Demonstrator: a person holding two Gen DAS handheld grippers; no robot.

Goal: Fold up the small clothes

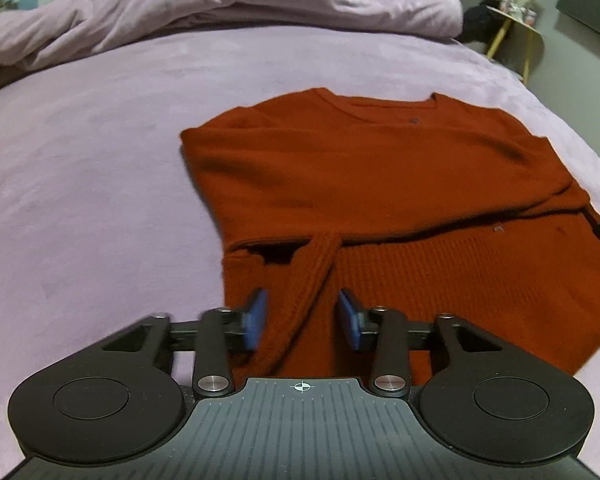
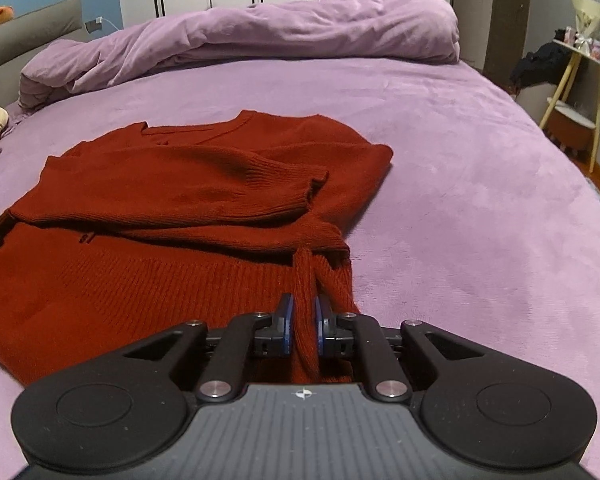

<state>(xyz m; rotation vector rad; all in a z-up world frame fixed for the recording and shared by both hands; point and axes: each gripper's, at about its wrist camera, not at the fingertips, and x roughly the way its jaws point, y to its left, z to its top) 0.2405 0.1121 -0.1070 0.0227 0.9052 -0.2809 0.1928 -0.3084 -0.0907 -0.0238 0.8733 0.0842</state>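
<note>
The right claw [image 2: 303,322] pinches the sweater [image 2: 188,216] hem; the left claw [image 1: 303,320] is wide around a fold of the hem edge, on the bed [image 2: 460,200].

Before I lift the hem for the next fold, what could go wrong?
1. The left gripper is open, with only a raised ridge of the sweater between its pads; unless it closes, that corner stays down and the fold skews.
2. The right gripper pinches a narrow bunch of hem, which may slip or stretch.
3. The folded sleeve lies loose on top and could slide off.
</note>
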